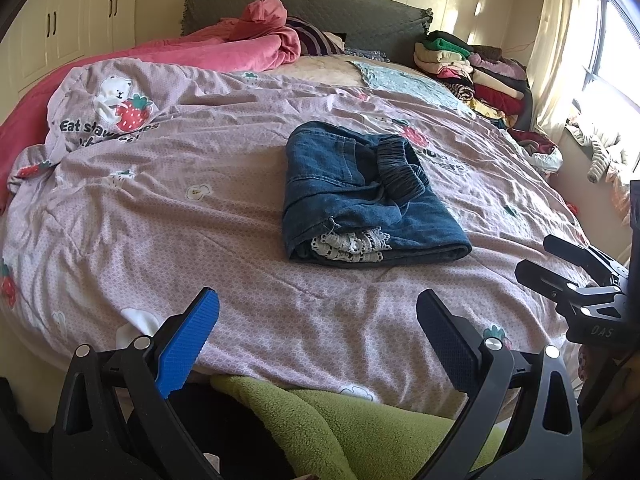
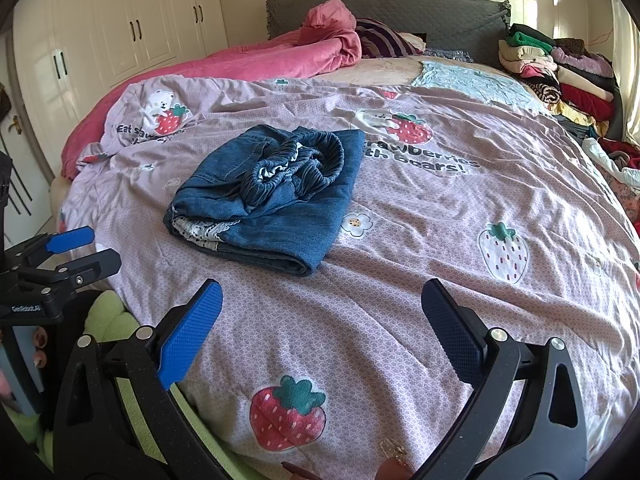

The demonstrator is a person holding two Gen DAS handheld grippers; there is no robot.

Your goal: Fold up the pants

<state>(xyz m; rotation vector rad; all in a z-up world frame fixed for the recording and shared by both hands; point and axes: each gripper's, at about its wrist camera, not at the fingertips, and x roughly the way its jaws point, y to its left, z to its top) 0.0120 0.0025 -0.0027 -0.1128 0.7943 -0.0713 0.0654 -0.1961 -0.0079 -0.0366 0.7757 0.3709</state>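
Both hand-held grippers, left (image 1: 318,320) and right (image 2: 322,316), gape wide and empty; folded pants (image 1: 360,196) look loose, any nudge could unfold them

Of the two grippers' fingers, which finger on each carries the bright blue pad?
On both open grippers, left gripper and right gripper, the left-hand finger has the bright blue pad; the right-hand finger looks dark.

The folded pants (image 1: 360,192) lie on the quilt (image 1: 200,220) ahead of me, well beyond my left gripper (image 1: 316,344) and my right gripper (image 2: 320,332). Behind them a blanket (image 1: 224,50) is bunched against the headboard (image 1: 360,12). A stack of clothes (image 1: 472,72) sits at the far right.
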